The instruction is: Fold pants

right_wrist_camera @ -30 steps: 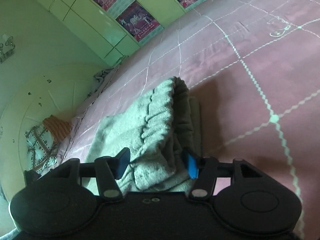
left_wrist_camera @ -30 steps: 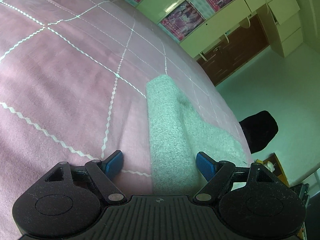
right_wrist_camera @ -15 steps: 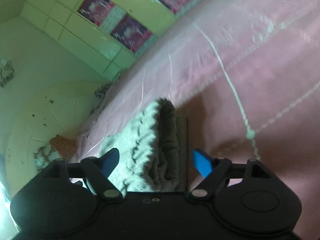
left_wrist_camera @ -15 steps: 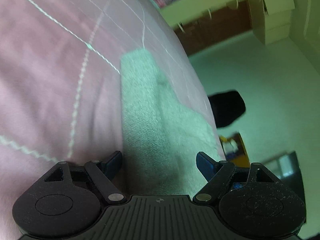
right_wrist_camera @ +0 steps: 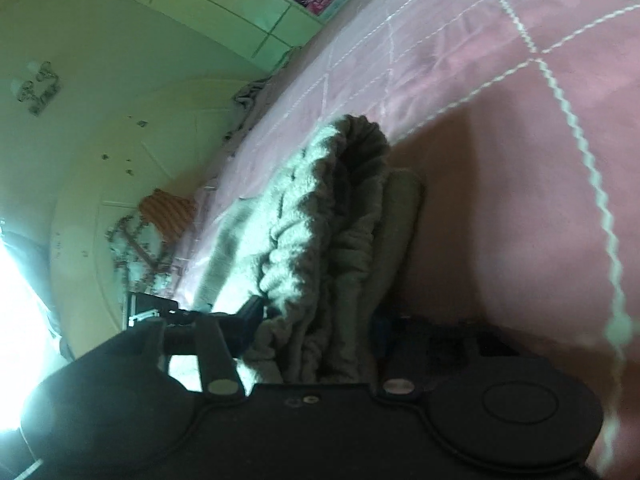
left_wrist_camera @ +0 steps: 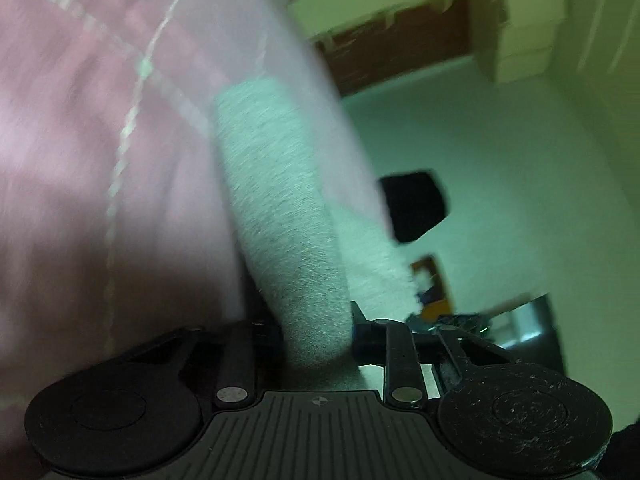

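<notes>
Grey knit pants [left_wrist_camera: 276,208] lie on a pink quilted bedspread [left_wrist_camera: 80,160]. In the left wrist view my left gripper [left_wrist_camera: 316,328] is shut on a folded leg end of the pants, and the cloth bulges up between the jaws. In the right wrist view my right gripper [right_wrist_camera: 316,320] is shut on the bunched elastic waistband of the pants [right_wrist_camera: 320,220], and the fabric hides the fingertips. The left view is blurred by motion.
The bed edge [left_wrist_camera: 352,140] runs right of the pants, with pale floor [left_wrist_camera: 500,160] and a black object [left_wrist_camera: 416,204] beyond. A headboard [right_wrist_camera: 120,152] and patterned pillows [right_wrist_camera: 152,224] lie left in the right wrist view. Cabinets [left_wrist_camera: 400,48] stand behind.
Both grippers went from open around the pants to shut on them. Both views have tilted and dropped closer to the cloth, and the left view now blurs.
</notes>
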